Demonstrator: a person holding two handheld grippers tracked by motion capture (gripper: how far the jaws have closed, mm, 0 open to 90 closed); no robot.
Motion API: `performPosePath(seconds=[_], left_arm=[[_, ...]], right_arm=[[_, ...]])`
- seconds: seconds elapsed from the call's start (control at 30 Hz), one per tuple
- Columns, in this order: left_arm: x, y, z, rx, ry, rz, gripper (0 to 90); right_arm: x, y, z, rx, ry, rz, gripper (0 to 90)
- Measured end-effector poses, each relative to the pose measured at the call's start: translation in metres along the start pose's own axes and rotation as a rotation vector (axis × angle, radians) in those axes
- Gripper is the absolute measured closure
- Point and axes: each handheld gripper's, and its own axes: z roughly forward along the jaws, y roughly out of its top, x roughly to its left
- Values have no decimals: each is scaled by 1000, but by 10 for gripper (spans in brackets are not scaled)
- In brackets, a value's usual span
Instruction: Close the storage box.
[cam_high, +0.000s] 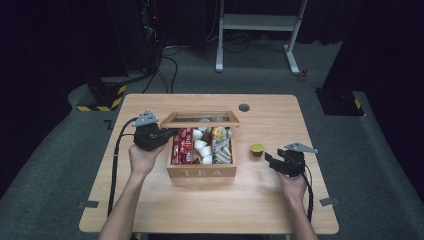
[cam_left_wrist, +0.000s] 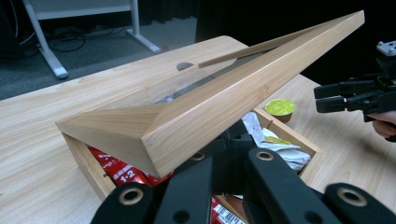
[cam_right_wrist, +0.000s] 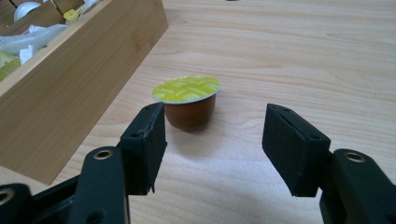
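- On the table's (cam_high: 150, 200) left side: left gripper (cam_high: 161, 134) clamped on the glass-paned lid (cam_high: 200, 119) of the wooden tea box (cam_high: 201, 172), lid held tilted up over sachets and pods.
- Right of the box: brown coffee pod (cam_high: 257, 149) with yellow-green foil top, upright on bare wood, near but apart from the box wall.
- Farther right: right gripper (cam_high: 270, 161) with jaws spread apart, aimed at the pod (cam_right_wrist: 187, 101), which sits just beyond the pads (cam_right_wrist: 150, 144), untouched.

Dark room, grey carpet floor (cam_high: 60, 150), white desk frame (cam_high: 260, 25), floor cables (cam_high: 165, 70), yellow-black striped base (cam_high: 102, 97)
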Motion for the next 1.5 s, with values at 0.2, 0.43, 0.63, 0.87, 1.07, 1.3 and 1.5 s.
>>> performPosePath(seconds=[0.2, 0.43, 0.63, 0.87, 1.07, 1.3, 1.5], left_arm=[[0, -1, 0, 2, 0, 2, 900], [-1, -3, 0, -1, -3, 1, 900], [-1, -4, 0, 1, -4, 1, 900], [-2, -7, 0, 1, -7, -1, 900], [-2, -10, 0, 3, -12, 4, 900], [-3, -13, 0, 9, -14, 0, 900], [-5, -16, 0, 12, -18, -8, 900]], right_arm=[[-4, -11, -4, 10, -11, 7, 404], [-6, -26, -6, 40, -48, -7, 411], [-8, -35, -3, 72, -81, -24, 412], [-8, -38, 0, 84, -96, -30, 412], [-10, -42, 2, 99, -107, -34, 408], [-10, -42, 3, 105, -138, -53, 409], [-10, -41, 4, 115, -180, -70, 357]])
